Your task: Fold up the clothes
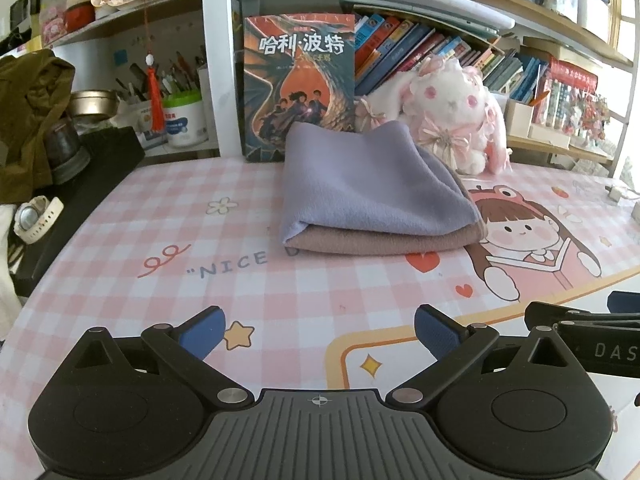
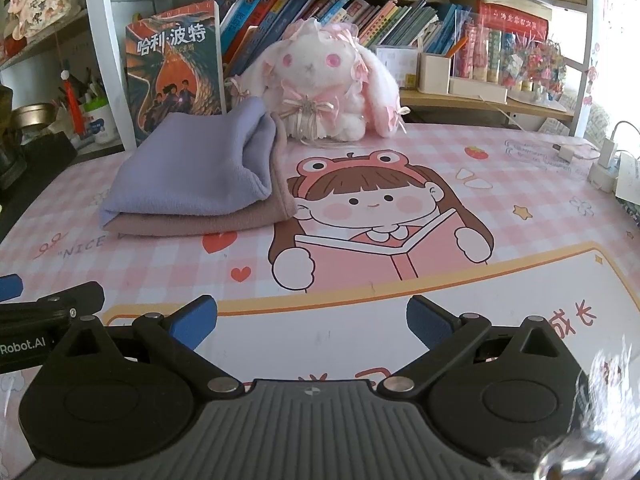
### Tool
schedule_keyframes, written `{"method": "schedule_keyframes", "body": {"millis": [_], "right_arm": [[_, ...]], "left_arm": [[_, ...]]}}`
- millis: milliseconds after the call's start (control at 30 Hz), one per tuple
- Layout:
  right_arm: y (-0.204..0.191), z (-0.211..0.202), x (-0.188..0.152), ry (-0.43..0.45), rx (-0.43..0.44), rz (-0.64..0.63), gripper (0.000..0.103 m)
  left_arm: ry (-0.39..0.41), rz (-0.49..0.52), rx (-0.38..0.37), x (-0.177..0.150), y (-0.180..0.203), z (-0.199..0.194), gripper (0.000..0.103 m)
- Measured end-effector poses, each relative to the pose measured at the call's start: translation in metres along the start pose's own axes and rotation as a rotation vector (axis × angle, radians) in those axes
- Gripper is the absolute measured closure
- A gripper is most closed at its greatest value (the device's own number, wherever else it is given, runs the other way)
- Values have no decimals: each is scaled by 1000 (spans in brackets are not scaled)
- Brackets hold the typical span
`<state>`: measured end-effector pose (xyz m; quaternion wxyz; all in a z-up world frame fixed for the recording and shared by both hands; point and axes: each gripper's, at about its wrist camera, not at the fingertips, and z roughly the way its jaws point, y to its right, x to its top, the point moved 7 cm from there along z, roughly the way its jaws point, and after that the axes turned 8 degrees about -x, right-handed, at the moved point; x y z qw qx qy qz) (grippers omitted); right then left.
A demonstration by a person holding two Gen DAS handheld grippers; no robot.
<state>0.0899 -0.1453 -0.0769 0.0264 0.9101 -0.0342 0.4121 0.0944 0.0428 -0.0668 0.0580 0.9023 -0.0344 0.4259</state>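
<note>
Well ahead of my left gripper [image 1: 318,334] and right gripper [image 2: 312,322], both spread wide and empty, I see the folded cloth [image 1: 372,196] on the surface [image 1: 140,220], before a book [image 1: 300,80].

A: What's at the back of the tabletop [image 2: 520,280]?

B: A white and pink plush rabbit [image 2: 324,84], just beside a dragon-cover book [image 2: 176,68] standing upright. Behind them, 1 shelf of leaning books [image 2: 340,8].

A: And off to the side?

B: A white wristwatch [image 1: 34,218] on a black surface, a red tassel [image 1: 154,92] hanging, and a white charger [image 2: 604,160] opposite.
</note>
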Motion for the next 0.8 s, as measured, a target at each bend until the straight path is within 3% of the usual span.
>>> {"method": "schedule_keyframes", "body": {"millis": [800], "right_arm": [[-2,2,-3,-18,-5,-5,1]], "left_arm": [[-9,-57,7,-3,-11,3,0]]}}
